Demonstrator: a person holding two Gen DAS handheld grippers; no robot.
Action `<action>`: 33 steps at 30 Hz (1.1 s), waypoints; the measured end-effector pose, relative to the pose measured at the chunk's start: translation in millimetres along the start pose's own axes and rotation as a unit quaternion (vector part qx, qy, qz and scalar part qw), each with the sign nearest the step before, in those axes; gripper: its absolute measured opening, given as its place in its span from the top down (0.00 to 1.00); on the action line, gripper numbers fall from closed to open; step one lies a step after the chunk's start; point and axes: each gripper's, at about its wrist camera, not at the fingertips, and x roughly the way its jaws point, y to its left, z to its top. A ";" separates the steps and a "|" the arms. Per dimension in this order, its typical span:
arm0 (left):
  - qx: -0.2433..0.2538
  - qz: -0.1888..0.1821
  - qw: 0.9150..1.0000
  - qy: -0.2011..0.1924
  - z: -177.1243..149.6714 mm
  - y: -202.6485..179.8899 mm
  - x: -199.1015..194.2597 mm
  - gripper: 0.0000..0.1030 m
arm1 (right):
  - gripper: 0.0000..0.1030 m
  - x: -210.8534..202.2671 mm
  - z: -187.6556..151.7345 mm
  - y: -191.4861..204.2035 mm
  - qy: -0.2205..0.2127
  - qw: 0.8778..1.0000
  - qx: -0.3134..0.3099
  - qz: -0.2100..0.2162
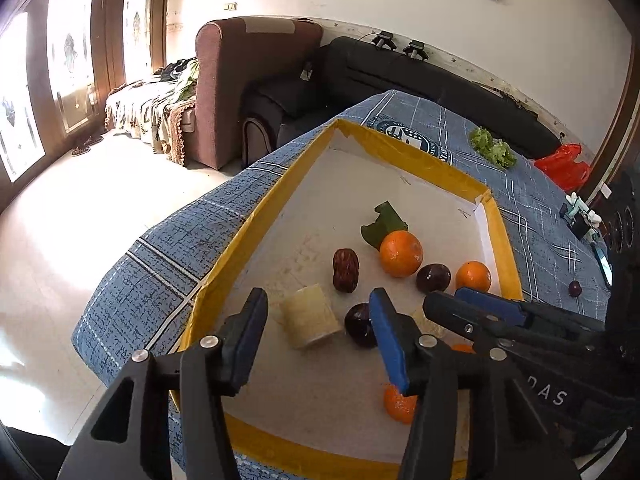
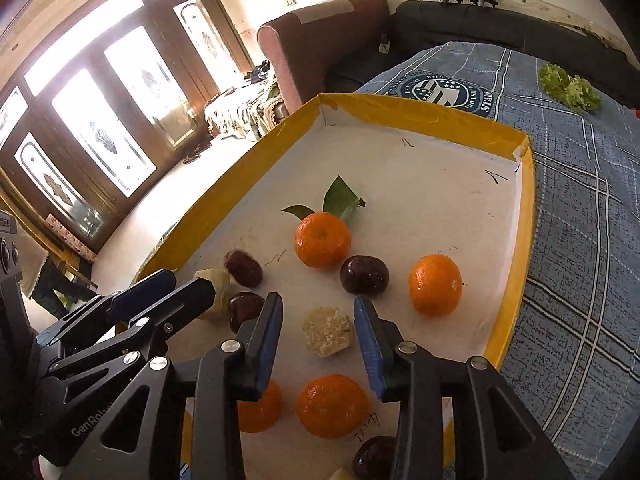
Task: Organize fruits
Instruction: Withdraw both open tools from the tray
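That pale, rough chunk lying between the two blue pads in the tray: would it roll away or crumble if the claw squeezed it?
The pale chunk looks blocky with flat faces, so it probably stays put rather than rolling like the oranges nearby. Its surface looks fibrous and crumbly, so a hard squeeze might break bits off. It seems small and likely light. The right claw stands open around it.

Both fisheye views are daylit from the glazed doors (image 2: 92, 120) at left, whose panes are blown out to white. Glare washes the floor (image 1: 60, 240). The tray floor (image 1: 340, 200) is evenly lit, with soft, short shadows. Straight lines bow toward the dark, vignetted corners; the centre is sharp.
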 end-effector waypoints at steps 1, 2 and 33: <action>-0.003 0.002 1.000 -0.003 0.4 0.4 -2.4 0.43 | 0.59 -4.6 -1.3 0.0 -0.004 1.000 0.001 -0.001; -0.005 0.005 1.000 -0.005 0.9 0.6 -4.3 0.40 | 0.59 -8.6 -2.5 -0.5 -0.009 1.000 0.002 -0.001; 0.103 0.052 0.990 -0.074 -20.3 -92.7 -79.5 0.26 | 0.45 -120.4 -71.0 -52.7 -0.099 0.991 0.080 -0.039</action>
